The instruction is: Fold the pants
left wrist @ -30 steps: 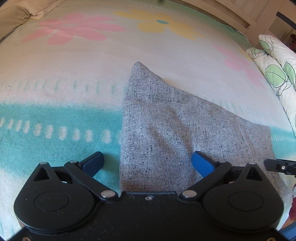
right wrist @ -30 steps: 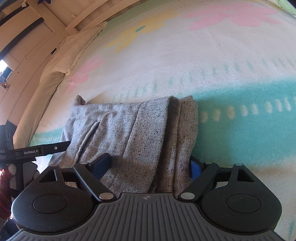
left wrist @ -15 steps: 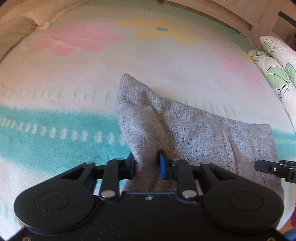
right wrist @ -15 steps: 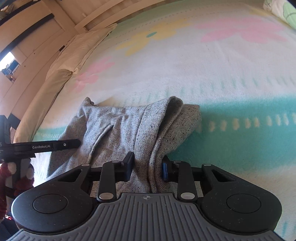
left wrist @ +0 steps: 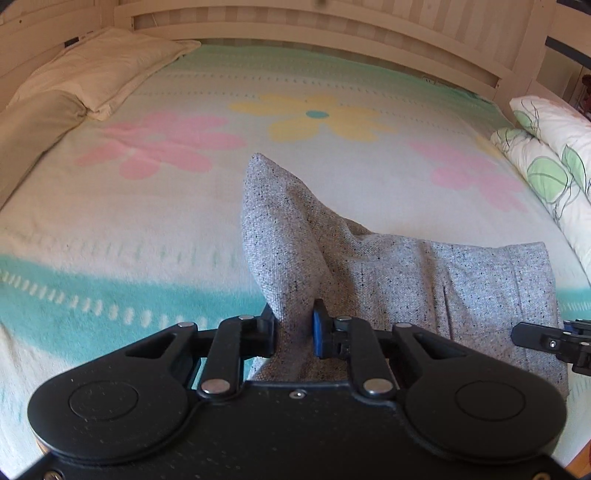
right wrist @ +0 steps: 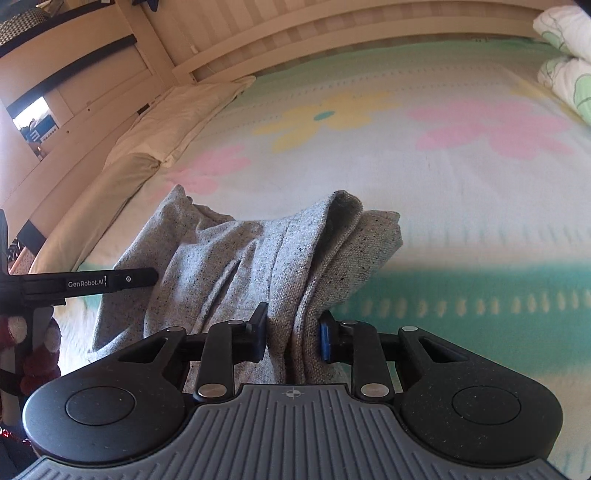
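Observation:
The grey speckled pants (left wrist: 424, 280) lie partly folded at the near edge of the bed. My left gripper (left wrist: 294, 330) is shut on their left near corner, which stands up in a peak above the blanket. My right gripper (right wrist: 293, 334) is shut on the bunched layers at the right end of the pants (right wrist: 258, 258), also raised off the bed. The right gripper's tip shows at the right edge of the left wrist view (left wrist: 546, 338). The left gripper's finger shows at the left of the right wrist view (right wrist: 92, 282).
The bed carries a pale blanket (left wrist: 184, 229) with pink and yellow flowers and a teal stripe. Cream pillows (left wrist: 92, 74) lie at the far left, leaf-print pillows (left wrist: 546, 155) at the right. A slatted wooden headboard (left wrist: 314, 26) runs along the far side.
Both grippers closed on the near edge of the pants, then lifted it. The cloth now stands up in peaks and both views tilt up toward the headboard.

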